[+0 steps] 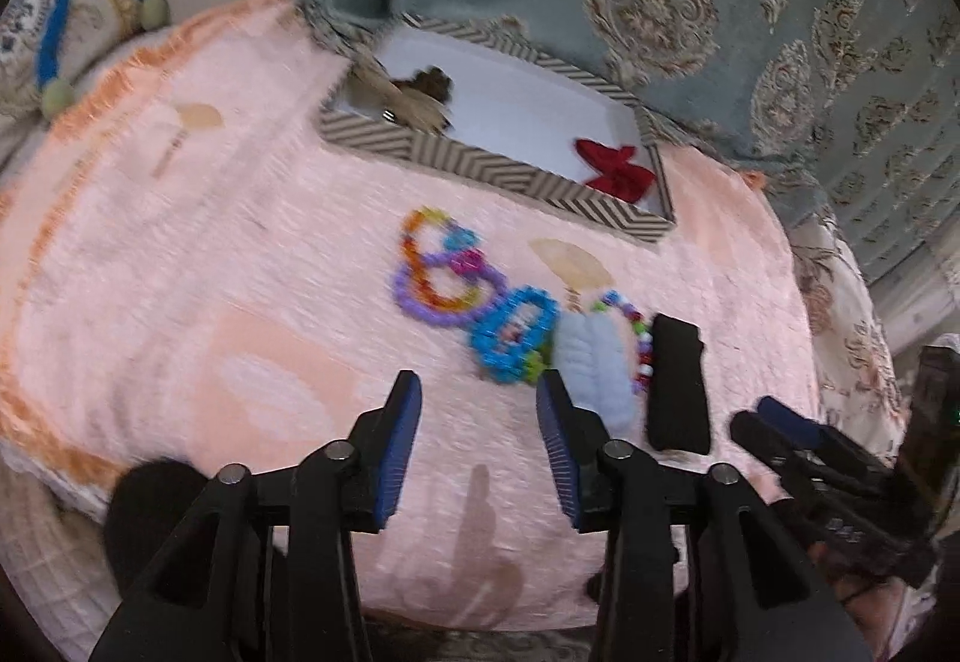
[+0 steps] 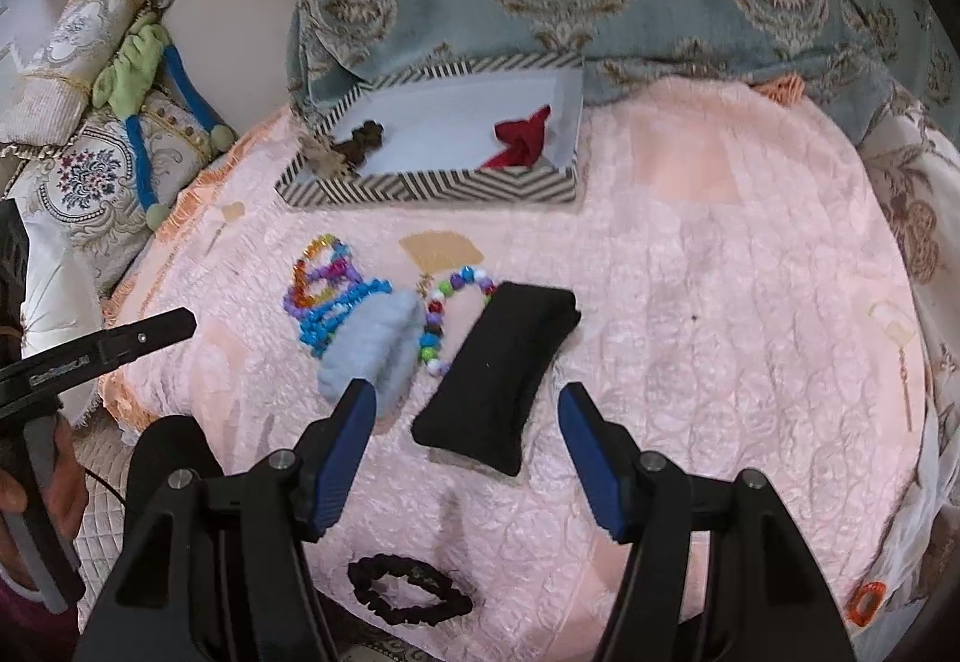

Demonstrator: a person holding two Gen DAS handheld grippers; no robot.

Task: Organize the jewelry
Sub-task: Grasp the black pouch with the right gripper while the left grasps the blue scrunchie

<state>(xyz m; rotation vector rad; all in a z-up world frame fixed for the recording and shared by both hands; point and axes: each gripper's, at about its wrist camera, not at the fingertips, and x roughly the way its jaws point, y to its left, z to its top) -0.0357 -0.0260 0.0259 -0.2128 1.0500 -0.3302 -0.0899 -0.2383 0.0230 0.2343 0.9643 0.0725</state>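
Snag risk at the bracelet pile: both sets of fingers spread wide, nothing held.

Left gripper (image 1: 478, 395) is hovered over the pink quilt (image 1: 180, 254); the blue bead bracelet (image 1: 510, 332) and light-blue fuzzy piece (image 1: 585, 362) are seen just ahead of its right finger, touching each other. Purple and orange bracelets (image 1: 441, 272) are overlapped beyond them. Right gripper (image 2: 465, 404) is spread either side of the black pouch (image 2: 501, 365), which is touched by the multicolour bead bracelet (image 2: 447, 314). Striped box (image 1: 492, 164) is set well ahead, red bow (image 1: 618, 167) inside. If one bracelet is pinched, neighbours are likely to be dragged along; beads could slip from smooth pads. Black scrunchie (image 2: 411, 590) below the right fingers could be overlooked.
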